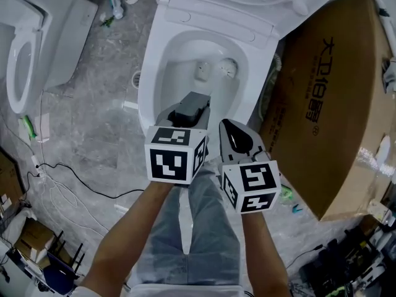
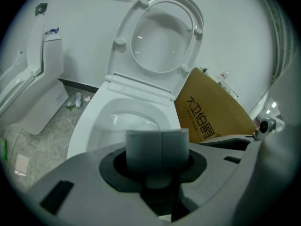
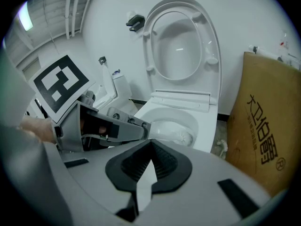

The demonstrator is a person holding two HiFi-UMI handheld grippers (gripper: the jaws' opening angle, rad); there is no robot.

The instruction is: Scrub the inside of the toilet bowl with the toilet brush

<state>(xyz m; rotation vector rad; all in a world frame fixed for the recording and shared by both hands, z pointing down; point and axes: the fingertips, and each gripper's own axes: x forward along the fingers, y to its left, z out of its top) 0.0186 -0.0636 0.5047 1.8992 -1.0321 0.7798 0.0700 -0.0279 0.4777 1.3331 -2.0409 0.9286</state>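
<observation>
A grey marbled floor surrounds the toilet, its lid up. The left gripper and right gripper hover at the near rim, jaws closed on nothing. A white bristly lump, probably the brush, lies deep in the bowl. Open 1 pair wide before reaching down, then clamp firmly.

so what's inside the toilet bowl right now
Two pale things lie low in the toilet bowl: a round bristly lump, maybe a brush head, and a smaller piece beside it. No handle shows. The left tool covers the bowl's near part in the head view.
</observation>
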